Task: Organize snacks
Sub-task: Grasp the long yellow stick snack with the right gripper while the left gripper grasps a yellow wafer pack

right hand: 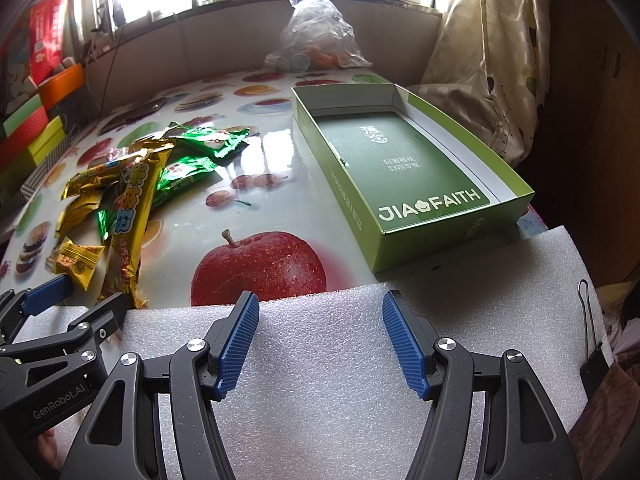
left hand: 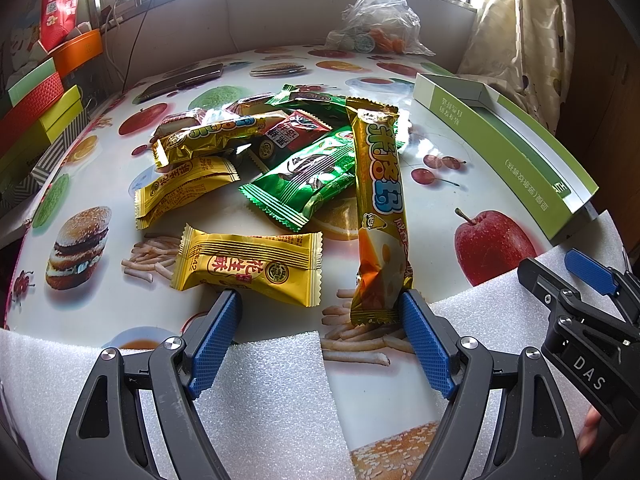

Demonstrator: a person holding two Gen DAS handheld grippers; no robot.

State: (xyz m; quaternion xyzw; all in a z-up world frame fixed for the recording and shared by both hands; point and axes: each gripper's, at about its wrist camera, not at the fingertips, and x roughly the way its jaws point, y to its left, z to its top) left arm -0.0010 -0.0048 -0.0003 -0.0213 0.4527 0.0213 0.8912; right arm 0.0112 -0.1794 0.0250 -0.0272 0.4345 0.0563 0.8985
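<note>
A heap of snack packets lies mid-table in the left wrist view: a long gold stick pack (left hand: 380,208), a small yellow peanut-candy packet (left hand: 248,266), green seed bags (left hand: 308,176) and more gold ones behind. My left gripper (left hand: 320,302) is open just short of the heap, its fingertips beside the yellow packet and the stick pack's near end, holding nothing. My right gripper (right hand: 316,304) is open over white foam, empty. The open green box (right hand: 404,168) lies ahead of it to the right; it holds only a green printed card. The same snack heap (right hand: 124,184) shows at left there.
White foam sheets (right hand: 340,380) cover the near table edge. A clear plastic bag (left hand: 376,16) of goods sits at the back by the window. Stacked coloured boxes (left hand: 36,100) line the left side, with a phone (left hand: 180,80) near them. A curtain (right hand: 488,60) hangs right.
</note>
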